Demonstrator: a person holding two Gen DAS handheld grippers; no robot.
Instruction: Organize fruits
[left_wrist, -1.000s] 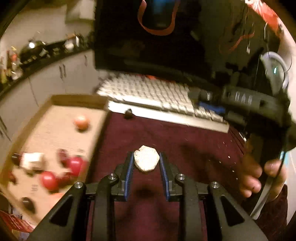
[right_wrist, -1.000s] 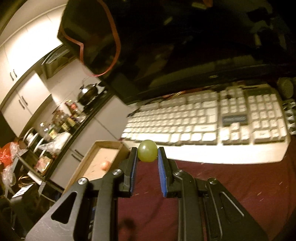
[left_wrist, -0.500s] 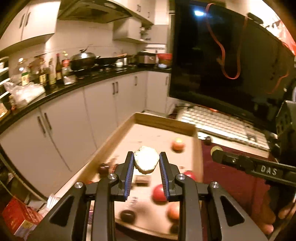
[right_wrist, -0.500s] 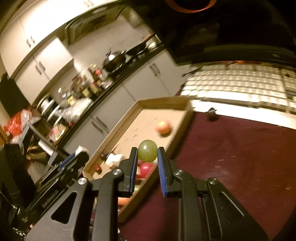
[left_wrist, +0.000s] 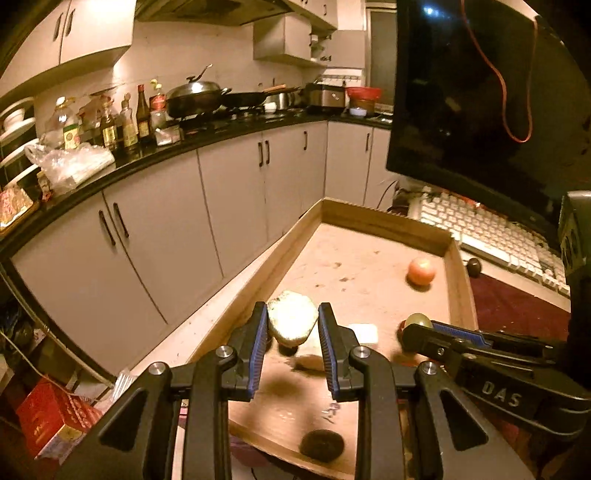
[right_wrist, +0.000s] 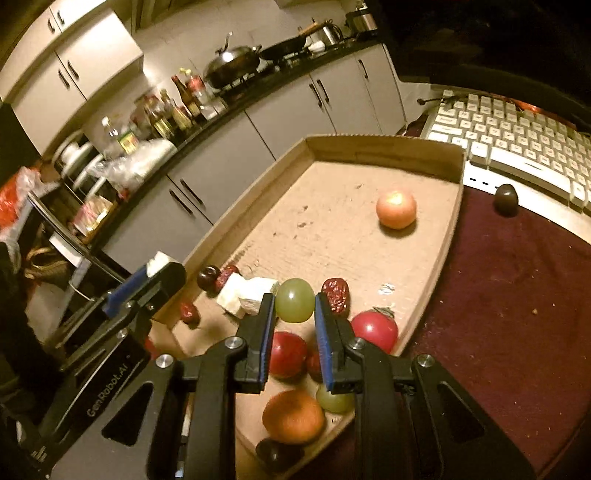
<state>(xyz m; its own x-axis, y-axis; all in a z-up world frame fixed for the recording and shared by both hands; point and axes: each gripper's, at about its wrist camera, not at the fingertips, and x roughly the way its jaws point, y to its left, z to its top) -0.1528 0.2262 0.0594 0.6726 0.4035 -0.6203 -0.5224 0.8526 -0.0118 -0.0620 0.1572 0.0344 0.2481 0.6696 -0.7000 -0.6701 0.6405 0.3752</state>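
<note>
My left gripper (left_wrist: 291, 328) is shut on a pale, rough white chunk (left_wrist: 291, 321) and hangs above the near left part of the cardboard tray (left_wrist: 369, 218). My right gripper (right_wrist: 294, 306) is shut on a green grape (right_wrist: 293, 304) over the tray's near end, above red fruits (right_wrist: 373, 330). In the tray lie an orange-pink round fruit (right_wrist: 396, 209), red dates (right_wrist: 336, 295), white chunks (right_wrist: 245, 293), an orange (right_wrist: 293, 417), a second green grape (right_wrist: 334, 400) and a dark plum (right_wrist: 208, 277). The two grippers hang side by side, close together.
A dark fruit (right_wrist: 506, 197) sits on the maroon mat (right_wrist: 517, 295) just outside the tray, in front of a white keyboard (right_wrist: 517, 140). A dark monitor (left_wrist: 480, 92) stands behind. Left of the tray the surface drops off toward grey kitchen cabinets (left_wrist: 221, 203).
Both grippers have swung left from over the maroon mat and keyboard to above the cardboard tray. Each keeps its hold: the white chunk in the left, the grape in the right.
</note>
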